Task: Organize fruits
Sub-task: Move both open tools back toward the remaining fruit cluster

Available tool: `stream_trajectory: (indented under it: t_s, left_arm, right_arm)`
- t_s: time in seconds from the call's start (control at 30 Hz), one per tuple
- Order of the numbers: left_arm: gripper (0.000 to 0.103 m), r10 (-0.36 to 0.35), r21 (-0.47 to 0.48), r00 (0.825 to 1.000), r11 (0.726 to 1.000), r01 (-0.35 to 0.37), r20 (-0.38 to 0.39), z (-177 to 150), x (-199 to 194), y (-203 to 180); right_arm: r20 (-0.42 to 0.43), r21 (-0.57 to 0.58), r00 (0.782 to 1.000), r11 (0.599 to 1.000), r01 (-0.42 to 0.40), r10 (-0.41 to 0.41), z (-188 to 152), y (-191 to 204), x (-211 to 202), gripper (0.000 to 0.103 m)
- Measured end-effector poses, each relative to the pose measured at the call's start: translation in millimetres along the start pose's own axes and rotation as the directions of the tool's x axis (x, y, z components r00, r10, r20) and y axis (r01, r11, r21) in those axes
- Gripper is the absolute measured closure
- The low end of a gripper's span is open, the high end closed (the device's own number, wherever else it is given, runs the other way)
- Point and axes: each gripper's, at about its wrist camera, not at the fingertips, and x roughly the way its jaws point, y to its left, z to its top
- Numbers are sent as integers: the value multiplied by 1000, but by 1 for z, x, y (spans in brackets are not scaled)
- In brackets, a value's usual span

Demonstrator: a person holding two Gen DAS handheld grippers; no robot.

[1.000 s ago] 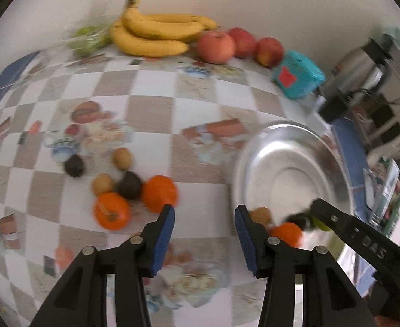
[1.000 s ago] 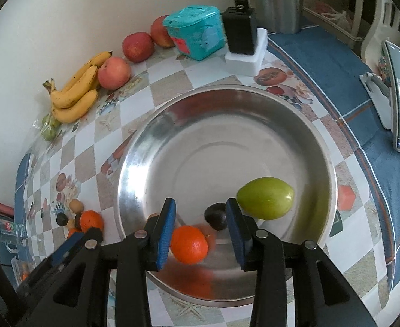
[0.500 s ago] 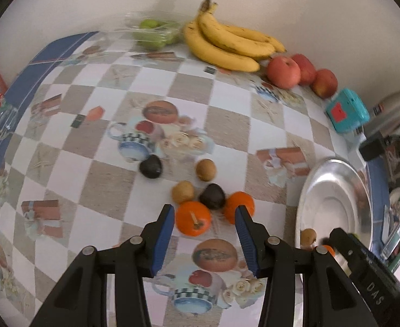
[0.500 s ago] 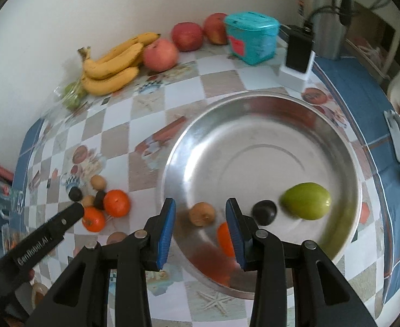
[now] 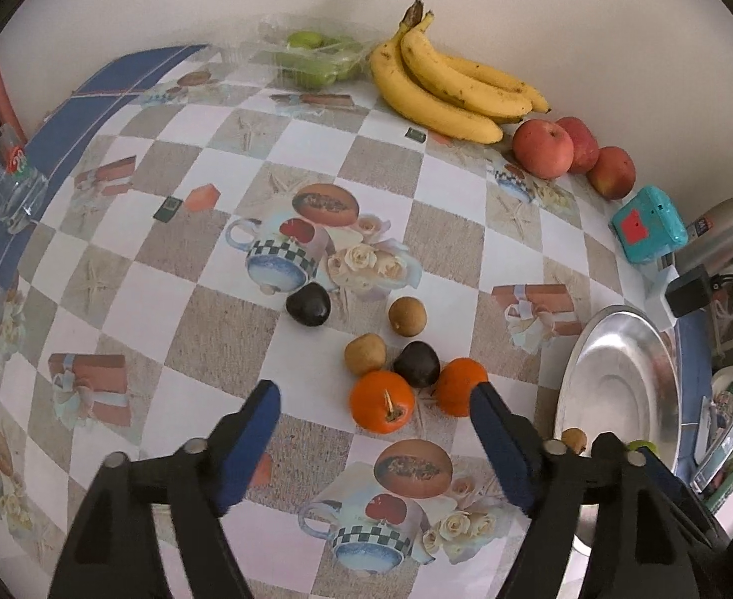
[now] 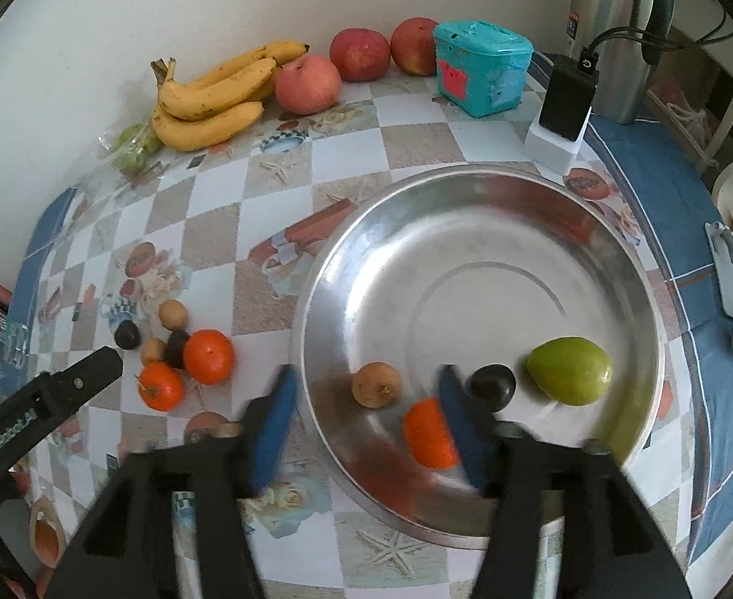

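Claw jaws opening and empty on both sides: lower left claw (image 5: pixel 374 417) squarely over nearest orange (image 5: pixel 381 401) on table (image 5: pixel 216 329), grip gently, carry to bowl (image 6: pixel 466 189).

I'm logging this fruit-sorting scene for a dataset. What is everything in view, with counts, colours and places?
metal dish: 1, silver, right of the table.
fruits in dish: 4; green fruit, dark fruit, brown fruit, orange.
loose fruits on cloth: 6; two oranges, two dark, two brown.
bananas: 1 bunch, yellow, by wall.
apples: 3, red, by wall.
bagged fruit: green, beside bananas.
box: 1, teal.
flask: 1, steel.
left gripper: opening, holding nothing.
right gripper: opening, holding nothing.
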Motion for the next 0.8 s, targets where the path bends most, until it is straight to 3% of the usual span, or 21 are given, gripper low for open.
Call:
stream_trajectory:
  t_s: [0.13,0.3,0.37,0.4,0.8]
  left_arm:
    - [11,13,-3,1000,1000,-13,-25,-2,7,2]
    - [0,21,-28,999,999,-22,-26,-2,9,7]
    - [0,22,-36,1000,999,-22,-22,-2,8,8]
    - [0,17,-38,1000,999,-18,-19,-2,8,8]
    - [0,20,-23,1000,1000,-20,6,-1,5,8]
  right_arm:
    - [1,-3,1000,1000,7,-7,0,-1,2,29]
    - [9,-1,1000,1000,10,-10,0,-3,3,27]
    - [16,2,1000,1000,10,-10,0,-3,3,6]
    - [22,5,1000,1000,12,-12,0,-3,3,3]
    - [48,5,999,1000,5,-5,0,-3,1,3]
